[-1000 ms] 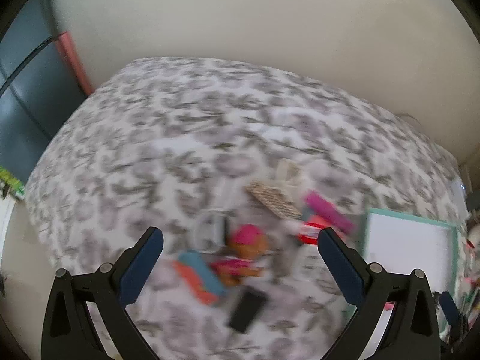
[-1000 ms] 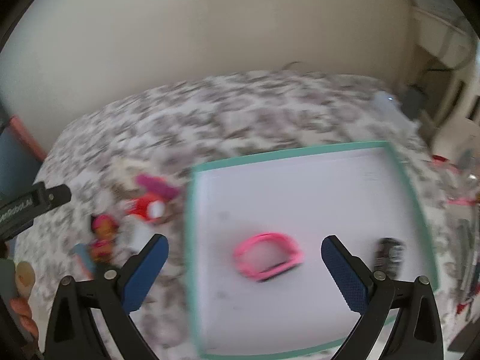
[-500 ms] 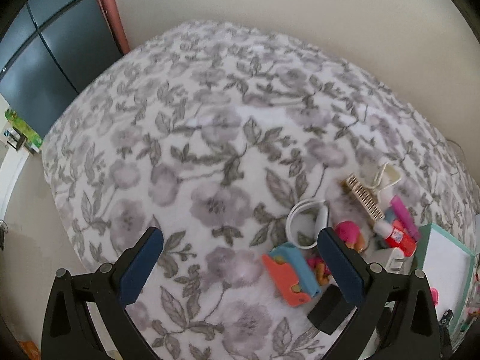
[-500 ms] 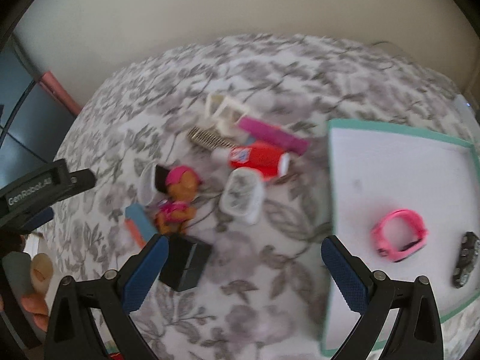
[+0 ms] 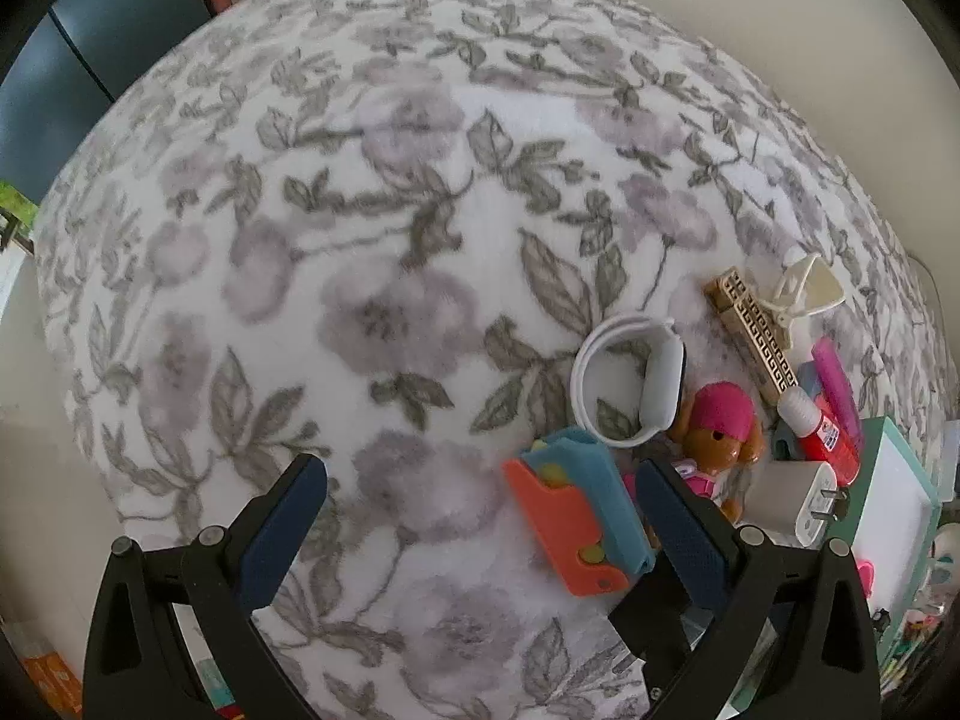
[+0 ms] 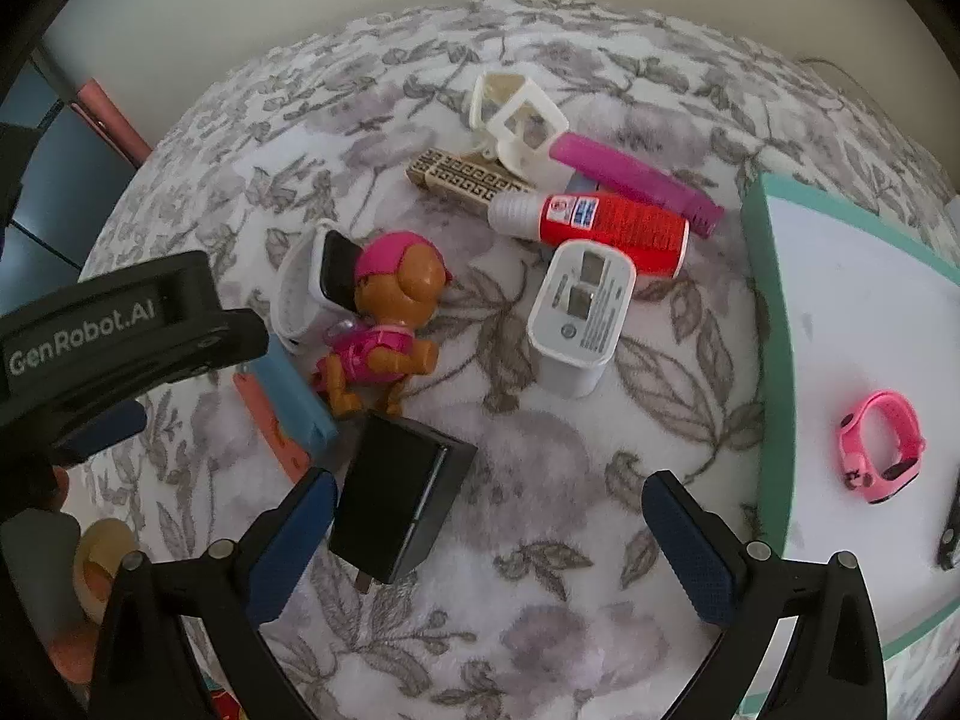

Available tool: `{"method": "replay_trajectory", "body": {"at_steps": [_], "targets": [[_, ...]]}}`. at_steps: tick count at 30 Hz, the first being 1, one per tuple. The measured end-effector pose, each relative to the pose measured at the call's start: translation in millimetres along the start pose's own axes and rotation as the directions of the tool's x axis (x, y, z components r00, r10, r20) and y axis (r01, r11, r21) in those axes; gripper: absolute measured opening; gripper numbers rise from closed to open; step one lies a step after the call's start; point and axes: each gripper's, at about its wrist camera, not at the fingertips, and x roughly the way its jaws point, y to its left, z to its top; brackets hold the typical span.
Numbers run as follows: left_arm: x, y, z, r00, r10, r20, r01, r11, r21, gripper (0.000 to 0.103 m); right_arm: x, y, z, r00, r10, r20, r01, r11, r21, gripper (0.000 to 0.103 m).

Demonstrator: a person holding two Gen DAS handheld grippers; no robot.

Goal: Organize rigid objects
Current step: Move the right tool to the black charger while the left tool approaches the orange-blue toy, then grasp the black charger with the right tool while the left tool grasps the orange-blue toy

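Observation:
A pile of small objects lies on the floral blanket (image 6: 540, 480). My right gripper (image 6: 489, 516) is open and empty; a black charger (image 6: 399, 501) lies just inside its left finger. Beyond are a toy dog (image 6: 390, 324), a white charger (image 6: 579, 315), a glue bottle (image 6: 600, 222), a pink case (image 6: 636, 180), a white clip (image 6: 519, 120) and a gold comb (image 6: 468, 180). My left gripper (image 5: 480, 510) is open and empty; an orange and blue toy (image 5: 576, 519) lies by its right finger, near a white watch (image 5: 630, 384).
A white tray with a teal rim (image 6: 774, 360) lies at the right and holds a pink watch (image 6: 882, 447) and a dark object (image 6: 948, 540). The left gripper's body (image 6: 108, 330) shows at the left of the right wrist view. A wall runs behind the bed.
Both grippers have swung left and lower toward the pile. The tray has slid to the right edge of both views. Both stay open.

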Motion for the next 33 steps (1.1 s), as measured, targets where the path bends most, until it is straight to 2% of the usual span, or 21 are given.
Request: {"method": "replay_trajectory", "body": {"at_steps": [7,12,16,20,23,25,27,33], "targets": [[13,-4,-3,0.999,-0.013,-0.048,0.013,1.0,-0.001,0.102,5,10,0,1.0,0.002,-0.013,-0.002,1.0,-0.024,0.084],[18,-8,-5,0.998,-0.034,-0.062,0.035,0.999,0.004,0.102,7,15,0,1.0,-0.004,-0.011,0.003,0.999,-0.042,0.061],[26,-15,-11,0.995,-0.062,-0.081,0.063,0.998,0.008,0.098,6,15,2,1.0,0.011,-0.008,-0.011,0.999,-0.037,0.051],[29,-22,-17,0.992,-0.083,-0.091,0.085,0.996,0.014,0.086,3,8,0,1.0,0.009,-0.013,-0.009,1.0,-0.024,0.045],[30,-28,-21,0.99,-0.103,-0.094,0.105,0.994,0.009,0.082,0,-3,-2,1.0,0.002,-0.019,-0.001,1.0,0.007,0.041],[30,-31,-21,0.989,-0.115,-0.093,0.116,0.993,0.01,0.077,-2,-10,-2,1.0,-0.005,-0.022,0.005,1.0,0.028,0.041],[29,-34,-23,0.985,-0.143,-0.095,0.144,0.99,0.004,0.066,-4,-18,-2,1.0,-0.009,-0.024,0.01,0.999,0.049,0.038],[27,-48,-25,0.982,-0.166,-0.092,0.168,0.986,0.01,0.051,-7,-39,-4,1.0,-0.005,-0.03,0.009,0.992,0.122,0.038]]}}
